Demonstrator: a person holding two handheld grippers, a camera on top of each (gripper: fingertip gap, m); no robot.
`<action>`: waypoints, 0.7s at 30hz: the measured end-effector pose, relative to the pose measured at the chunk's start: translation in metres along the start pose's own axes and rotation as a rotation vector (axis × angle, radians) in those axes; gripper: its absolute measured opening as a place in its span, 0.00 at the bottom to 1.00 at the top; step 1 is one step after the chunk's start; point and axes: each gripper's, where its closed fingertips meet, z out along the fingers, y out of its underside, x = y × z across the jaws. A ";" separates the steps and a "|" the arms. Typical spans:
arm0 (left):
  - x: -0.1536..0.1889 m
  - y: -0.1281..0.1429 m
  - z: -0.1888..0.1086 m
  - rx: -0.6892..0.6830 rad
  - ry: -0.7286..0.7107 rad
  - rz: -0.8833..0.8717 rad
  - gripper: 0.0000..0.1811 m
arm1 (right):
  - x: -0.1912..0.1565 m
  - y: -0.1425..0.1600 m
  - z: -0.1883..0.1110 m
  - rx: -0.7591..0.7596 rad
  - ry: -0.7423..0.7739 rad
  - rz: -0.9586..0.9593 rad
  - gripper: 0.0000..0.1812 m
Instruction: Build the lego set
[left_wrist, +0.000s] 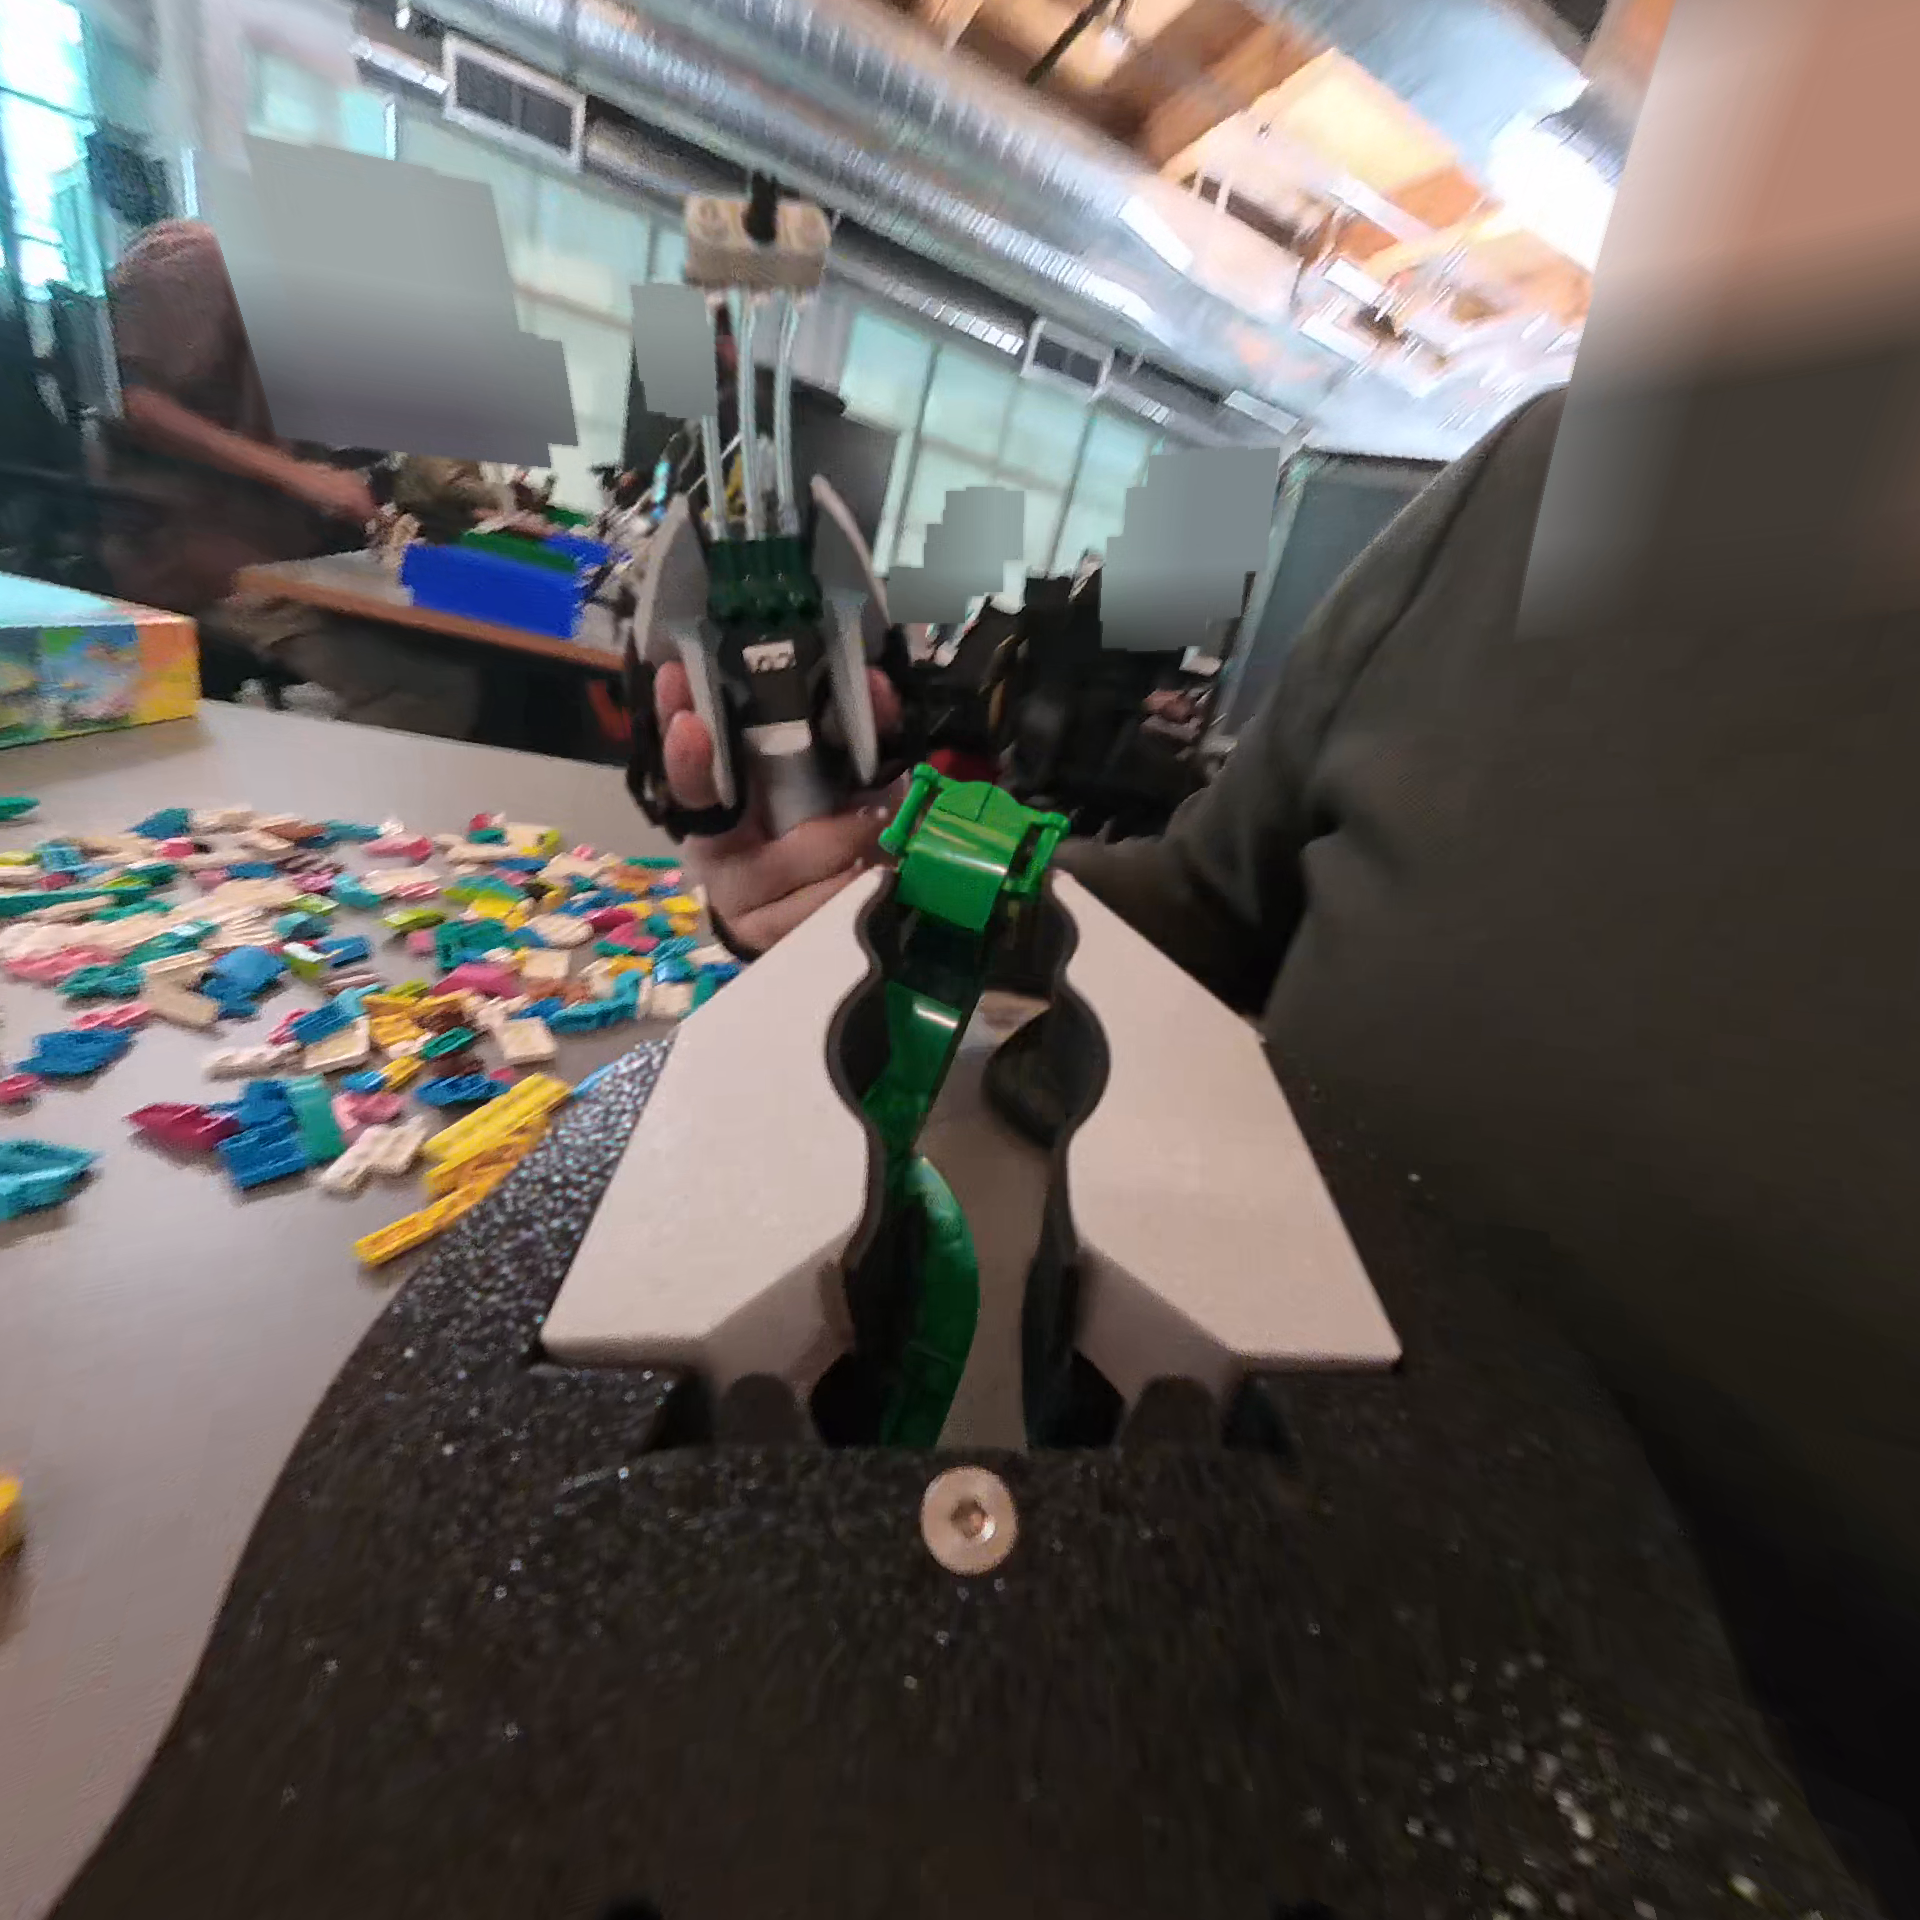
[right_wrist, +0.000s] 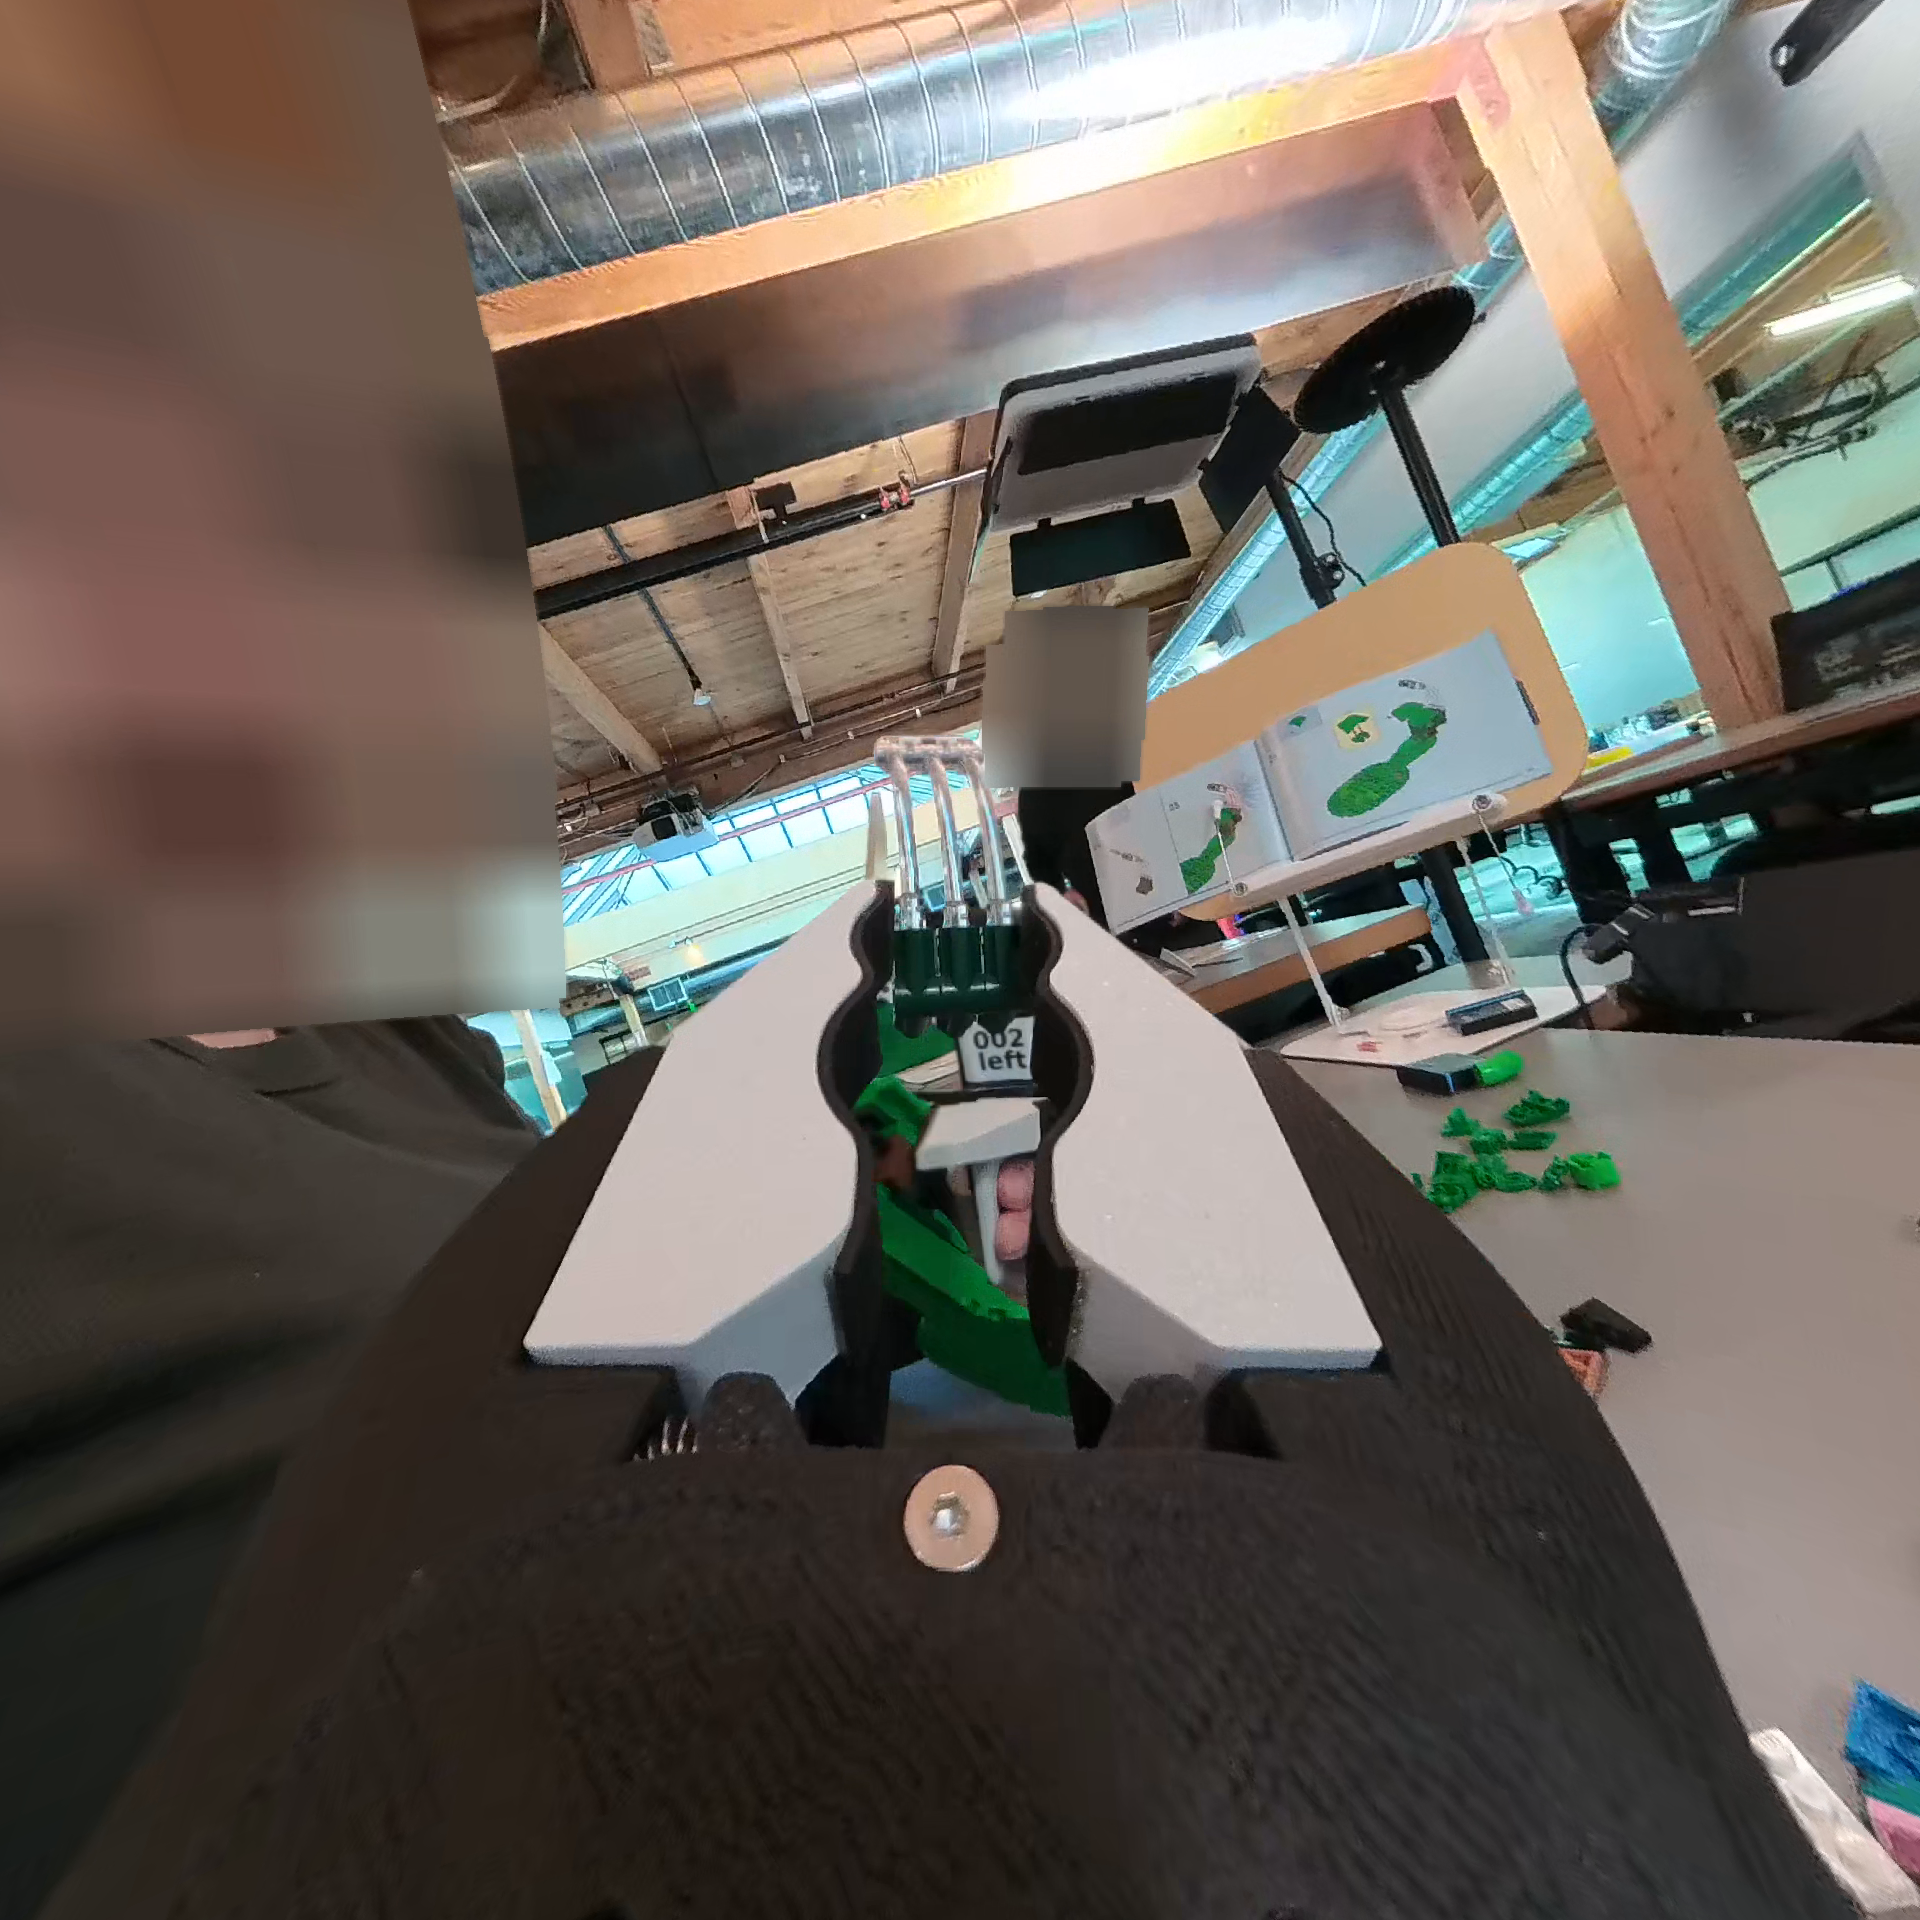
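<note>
Grey tabletop fills the lower left of my left wrist view, strewn with loose coloured bricks. Centre frame, my left gripper is clenched on a green lego build, whose hinged end pokes past the fingertips. Beyond it, upper centre, my right gripper pinches a dark green piece with clear rods, capped by what seems a tan brick. Small green pieces lie at the right wrist view's right.

A curved green lego assembly stands upright; clear rods on dark-green piece.
</note>
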 end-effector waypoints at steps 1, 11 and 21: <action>0.003 -0.004 -0.001 0.027 0.025 -0.020 0.14 | -0.001 0.001 0.000 -0.005 -0.001 -0.002 0.13; 0.002 -0.015 -0.008 0.095 0.046 -0.076 0.13 | 0.003 0.012 0.004 -0.052 0.031 -0.004 0.13; -0.049 -0.011 -0.014 0.091 -0.298 -0.118 0.12 | 0.018 0.039 0.026 -0.111 0.164 0.008 0.12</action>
